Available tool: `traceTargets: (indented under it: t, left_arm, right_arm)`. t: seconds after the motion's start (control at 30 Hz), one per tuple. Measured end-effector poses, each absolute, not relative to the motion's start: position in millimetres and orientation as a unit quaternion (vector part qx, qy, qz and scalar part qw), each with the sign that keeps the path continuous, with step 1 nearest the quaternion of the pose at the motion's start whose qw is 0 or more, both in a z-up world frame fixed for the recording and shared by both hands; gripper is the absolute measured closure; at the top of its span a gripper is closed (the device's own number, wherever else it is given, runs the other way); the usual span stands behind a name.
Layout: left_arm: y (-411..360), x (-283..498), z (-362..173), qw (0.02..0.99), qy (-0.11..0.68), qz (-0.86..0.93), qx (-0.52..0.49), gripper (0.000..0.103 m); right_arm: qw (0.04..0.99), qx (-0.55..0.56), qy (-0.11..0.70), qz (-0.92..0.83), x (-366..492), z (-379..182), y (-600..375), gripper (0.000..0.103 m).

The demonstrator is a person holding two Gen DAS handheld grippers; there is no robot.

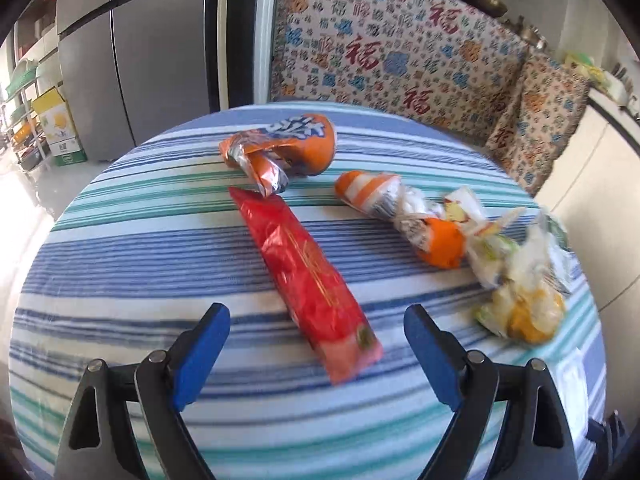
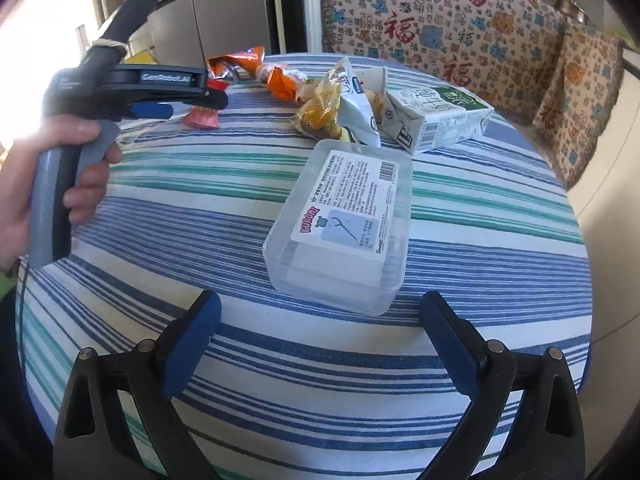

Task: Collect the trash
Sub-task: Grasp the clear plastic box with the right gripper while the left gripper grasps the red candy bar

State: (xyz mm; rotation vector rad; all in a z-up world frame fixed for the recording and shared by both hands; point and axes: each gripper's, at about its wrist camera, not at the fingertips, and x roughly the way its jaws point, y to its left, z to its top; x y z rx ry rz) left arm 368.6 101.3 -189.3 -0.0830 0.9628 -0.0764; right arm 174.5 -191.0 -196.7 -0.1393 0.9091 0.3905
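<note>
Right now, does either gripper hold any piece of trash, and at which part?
Nothing is held. The left gripper is open over the red wrapper without touching it. The right gripper is open just before the clear plastic box.

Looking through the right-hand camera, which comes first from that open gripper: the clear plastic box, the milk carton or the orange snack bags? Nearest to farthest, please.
From the right gripper, jaws open and empty:
1. Clear rectangular plastic box with a printed label, just ahead, centre of the striped table.
2. White and green milk carton, lying on its side behind the box, to the right.
3. Crumpled orange snack bags, at the far edge, left.
</note>
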Motion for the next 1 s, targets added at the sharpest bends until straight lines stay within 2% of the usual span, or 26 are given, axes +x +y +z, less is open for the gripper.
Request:
traceTargets:
  t: [0.07,0.1,0.13,0.17,0.2,0.27,0.43,0.47,0.53,0.57,0.6,0.63,0.77,0.9,0.97,1.0]
  left_arm:
    - [98,376,-195,0.884,0.467,-0.027,-0.023,0.015]
    - [95,376,-195,0.886,0.463,-0.029,-0.013,0.028]
    - [93,375,-195,0.888,0.459,-0.029,0.001,0.036]
    - [91,370,-195,0.890,0.454,-0.038,0.014,0.060]
    - [91,365,-194,0.891,0.451,-0.045,0.022,0.071]
    - [90,351,-193,0.889,0.454,-0.063,0.023,0.077]
    - [82,287,-190,0.880,0.464,-0.098,0.037,0.076]
    - [79,276,-190,0.879,0.464,-0.102,0.043,0.073]
    - [75,261,-188,0.878,0.465,-0.104,0.049,0.061]
    - [74,257,-186,0.879,0.463,-0.102,0.047,0.045]
    - [73,256,-184,0.881,0.460,-0.103,0.042,0.032]
    - [72,257,-181,0.882,0.457,-0.108,0.040,0.030]
    - [70,266,-175,0.882,0.457,-0.104,0.049,0.030]
    - [69,282,-182,0.869,0.481,-0.103,0.045,0.030]
    - [74,287,-185,0.867,0.486,-0.100,0.041,0.031]
    - [75,288,-185,0.866,0.488,-0.102,0.039,0.034]
  right_arm:
    - [0.878,-0.066,0.436,0.188,176,-197,-192,0.003]
    - [0.878,-0.064,0.435,0.189,175,-197,-192,0.003]
    - [0.878,-0.064,0.435,0.188,175,-197,-192,0.003]
    - [0.878,-0.065,0.435,0.189,175,-198,-192,0.003]
    - [0.878,-0.065,0.435,0.189,175,-198,-192,0.003]
    - [0.877,-0.065,0.436,0.191,176,-198,-191,0.002]
    - [0.879,-0.039,0.435,0.193,175,-196,-202,0.002]
    - [0.877,-0.030,0.440,0.192,176,-195,-206,0.003]
    - [0.871,-0.008,0.453,0.190,179,-190,-215,0.003]
    - [0.870,0.007,0.456,0.189,181,-185,-220,0.003]
    - [0.869,0.019,0.457,0.190,183,-179,-223,0.003]
    - [0.868,0.025,0.457,0.190,186,-175,-224,0.003]
    - [0.864,0.009,0.465,0.192,203,-154,-209,0.003]
    - [0.839,-0.018,0.514,0.176,229,-164,-187,0.004]
    - [0.836,-0.019,0.522,0.167,234,-167,-185,0.018]
    - [0.835,-0.020,0.524,0.166,235,-168,-186,0.022]
